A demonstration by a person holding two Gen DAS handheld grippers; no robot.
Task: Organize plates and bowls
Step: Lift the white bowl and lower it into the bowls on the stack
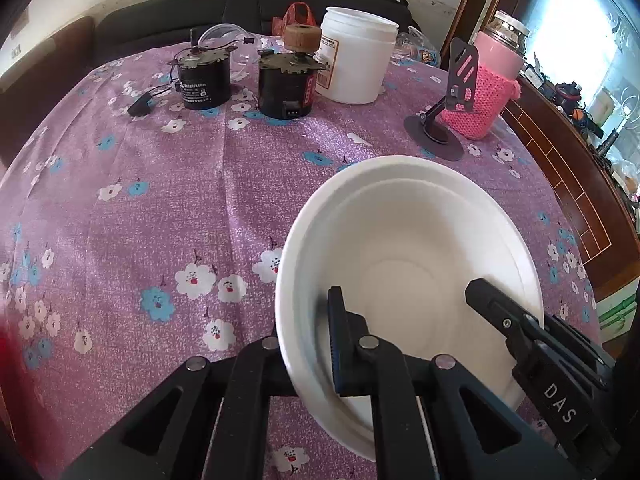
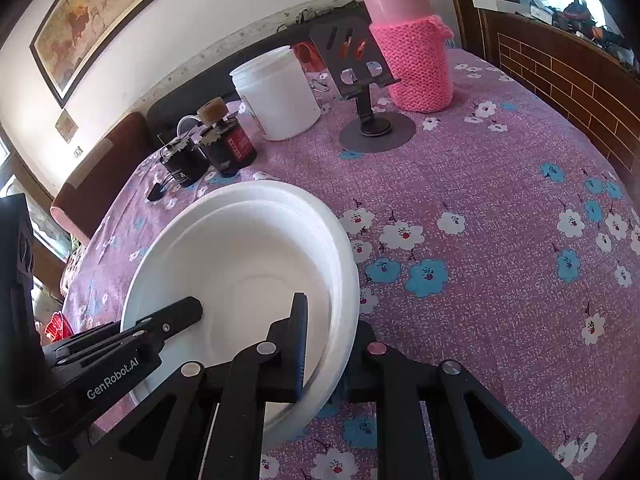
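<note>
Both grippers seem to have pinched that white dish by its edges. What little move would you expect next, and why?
Probably a slow, level lift. The left gripper and right gripper are each shut on opposite rims of the white bowl, which seems to sit nested in another on the floral tablecloth.

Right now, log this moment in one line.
left gripper: shut on bowl rim | right gripper: shut on opposite rim | bowl: nested in another, on table

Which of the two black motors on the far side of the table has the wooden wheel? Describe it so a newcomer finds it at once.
Start at the purple flowered tablecloth and look to its far edge, where a big white tub stands. Just left of the tub are two black motors; take the nearer-to-tub motor. It alone carries a tan wooden wheel on top and a red label, unlike the plain other motor.
</note>
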